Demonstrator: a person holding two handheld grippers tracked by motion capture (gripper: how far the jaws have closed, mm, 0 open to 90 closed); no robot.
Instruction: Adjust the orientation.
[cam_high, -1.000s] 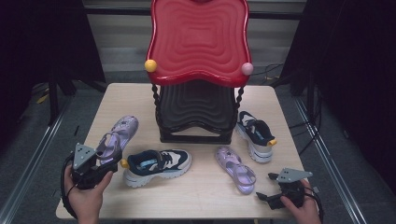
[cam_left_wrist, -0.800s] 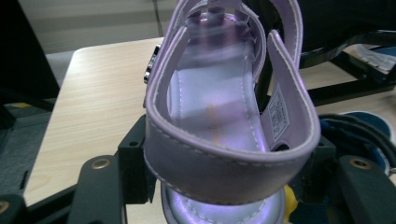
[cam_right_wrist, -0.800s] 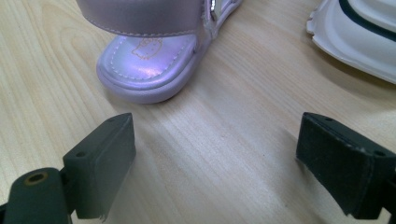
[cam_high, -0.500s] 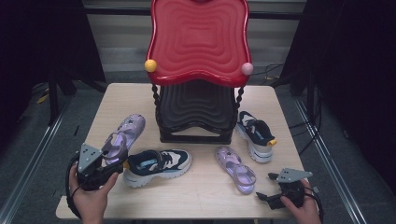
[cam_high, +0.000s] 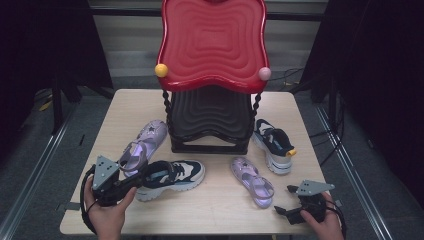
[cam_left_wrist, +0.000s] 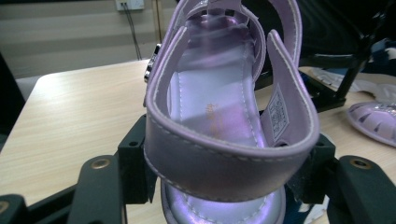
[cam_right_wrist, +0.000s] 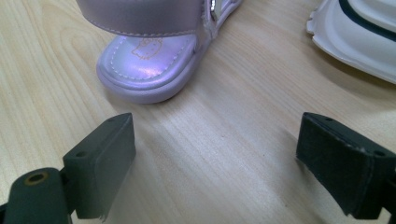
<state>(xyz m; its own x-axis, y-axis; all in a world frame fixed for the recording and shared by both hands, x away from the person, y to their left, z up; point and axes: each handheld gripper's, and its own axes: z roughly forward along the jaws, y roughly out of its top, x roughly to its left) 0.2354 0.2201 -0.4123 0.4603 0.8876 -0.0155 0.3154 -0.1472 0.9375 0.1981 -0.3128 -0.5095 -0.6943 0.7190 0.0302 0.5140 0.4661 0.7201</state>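
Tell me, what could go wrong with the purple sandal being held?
1. The left tool pinches only the heel of the purple sandal, so the long front could droop or slip out.
2. The dark sneaker lies right beside it and might get bumped.
3. The black rack stands just ahead, and the sandal's toe could knock its twisted post.

Both grippers are black, each topped with a grey three-cornered plate, trailing a black cable, with brass-ringed screw holes.
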